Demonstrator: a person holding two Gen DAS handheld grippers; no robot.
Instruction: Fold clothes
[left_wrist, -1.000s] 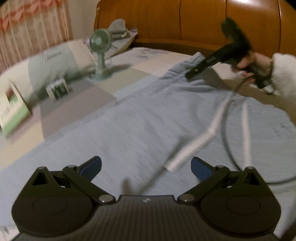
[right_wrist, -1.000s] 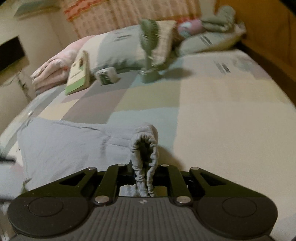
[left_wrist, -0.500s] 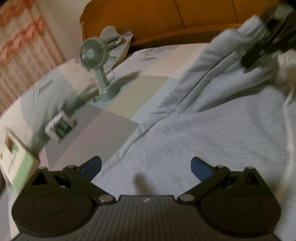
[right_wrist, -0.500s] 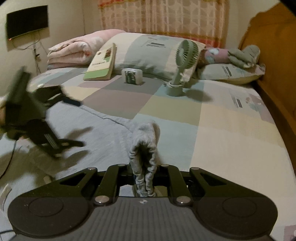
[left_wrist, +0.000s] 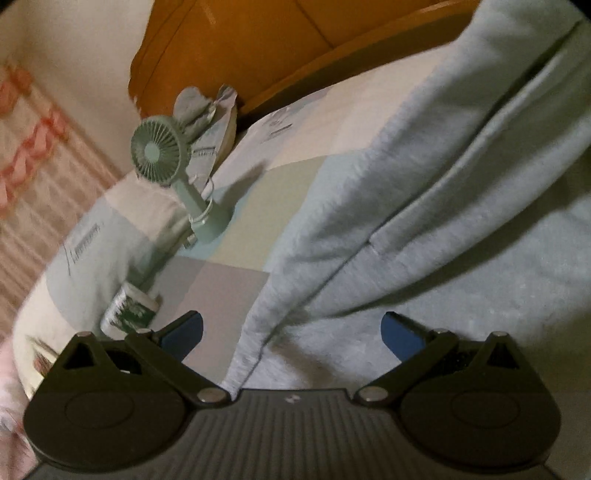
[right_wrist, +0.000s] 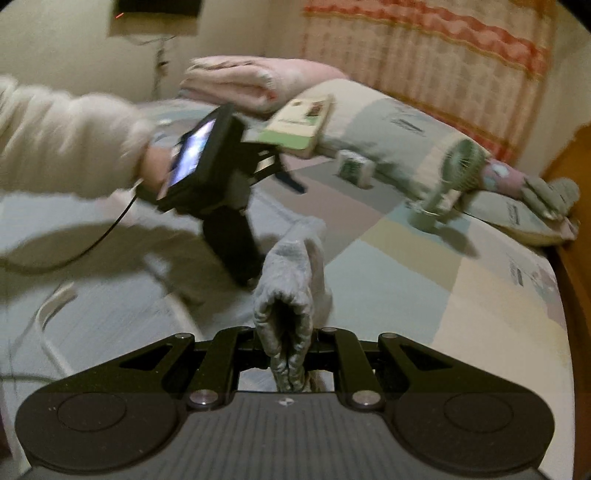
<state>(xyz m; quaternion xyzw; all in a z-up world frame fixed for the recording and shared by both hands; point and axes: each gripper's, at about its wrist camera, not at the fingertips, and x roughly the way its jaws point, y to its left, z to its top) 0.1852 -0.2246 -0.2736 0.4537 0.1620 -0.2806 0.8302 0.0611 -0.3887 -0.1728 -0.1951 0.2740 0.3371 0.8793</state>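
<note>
Left wrist view: the left gripper (left_wrist: 291, 332) stands spread wide, nothing between its blue pads, above the grey sweatshirt (left_wrist: 461, 229) filling three o'clock; a green fan (left_wrist: 159, 151) stands at ten o'clock.

Right wrist view: the right gripper (right_wrist: 290, 354) is clamped on a bunched sweatshirt cuff (right_wrist: 291, 291); the rest of the garment lies on the bed (right_wrist: 424, 280) at nine o'clock.

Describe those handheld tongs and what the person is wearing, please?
Both tongs are matte black with ribbed bodies, round side discs and silver pivot pins. The left pair has blue pads, a small screen and a black cable. The sleeve is fluffy cream.

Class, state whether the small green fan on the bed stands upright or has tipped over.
Upright: the fan stands on its base on the bedspread.
</note>
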